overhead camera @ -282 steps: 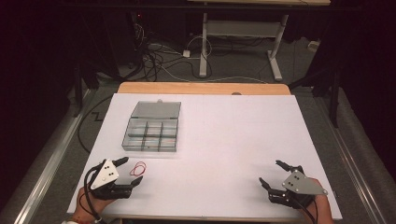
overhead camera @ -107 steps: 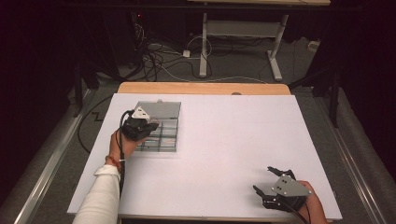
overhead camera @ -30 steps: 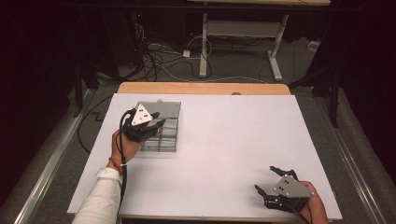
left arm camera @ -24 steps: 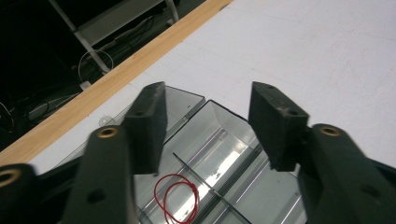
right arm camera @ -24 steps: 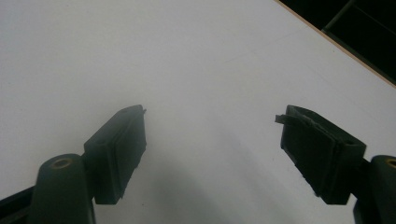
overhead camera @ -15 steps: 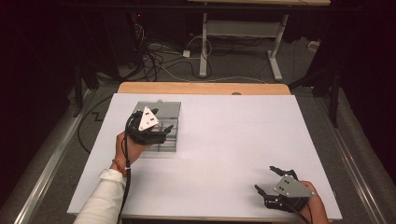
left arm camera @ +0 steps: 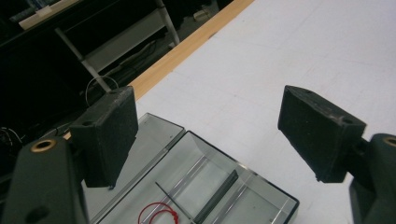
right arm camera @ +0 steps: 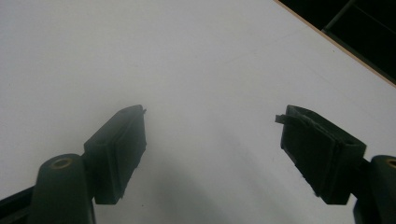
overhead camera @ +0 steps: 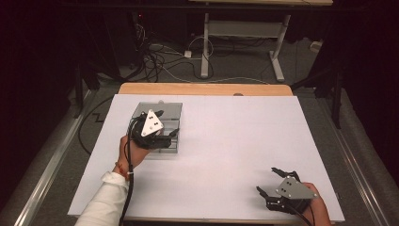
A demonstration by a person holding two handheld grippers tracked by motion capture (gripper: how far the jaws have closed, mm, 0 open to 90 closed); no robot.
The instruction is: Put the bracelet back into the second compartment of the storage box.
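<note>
The left gripper [left arm camera: 208,135] is held wide open and empty above the clear box [left arm camera: 243,198], likely to reach the red band [left arm camera: 159,215] inside. The right gripper [right arm camera: 210,149], open and empty too, is kept low over the table [overhead camera: 226,136].

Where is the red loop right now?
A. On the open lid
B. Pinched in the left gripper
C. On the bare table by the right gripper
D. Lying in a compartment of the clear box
D: the red loop lies inside the clear box, below the open left gripper.
</note>
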